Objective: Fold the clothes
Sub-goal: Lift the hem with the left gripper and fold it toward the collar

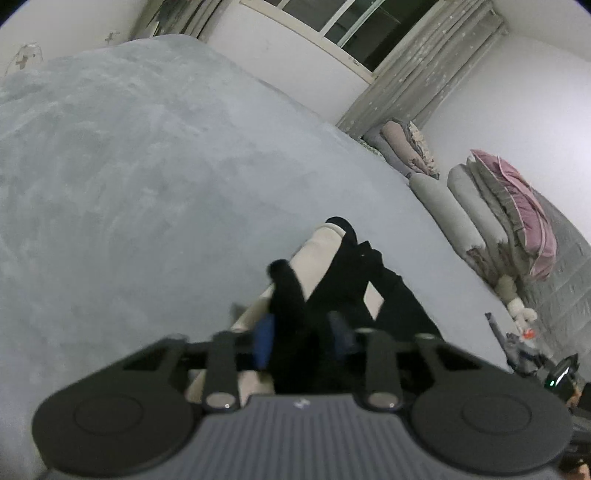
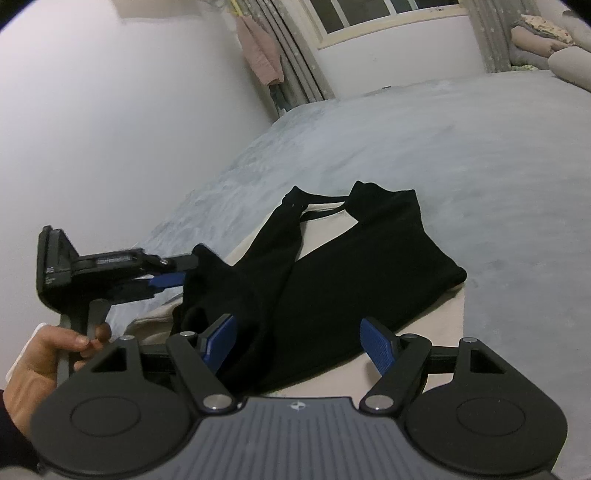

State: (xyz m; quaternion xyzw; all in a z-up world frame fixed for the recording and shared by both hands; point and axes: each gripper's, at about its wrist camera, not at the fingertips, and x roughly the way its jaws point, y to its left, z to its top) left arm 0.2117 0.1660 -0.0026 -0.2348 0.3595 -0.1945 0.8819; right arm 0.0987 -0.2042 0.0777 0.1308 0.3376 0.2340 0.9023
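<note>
One black garment (image 2: 332, 266); one beige cloth (image 2: 424, 332); two tools (image 2: 299, 343) (image 2: 173, 277); one hand (image 2: 44, 358).

Bare bed (image 2: 461, 140) (pillows (image 1: 450, 210) at edge)

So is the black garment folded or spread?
Partly folded: the black garment has one side doubled over; the left gripper pinches its edge.

The garment (image 2: 332, 266) lies on the cloth (image 2: 424, 332), which lies on the bed (image 2: 480, 147) — pillows (image 1: 458, 214) stacked at the bed's head, a window (image 2: 369, 14) beyond its far side.
</note>
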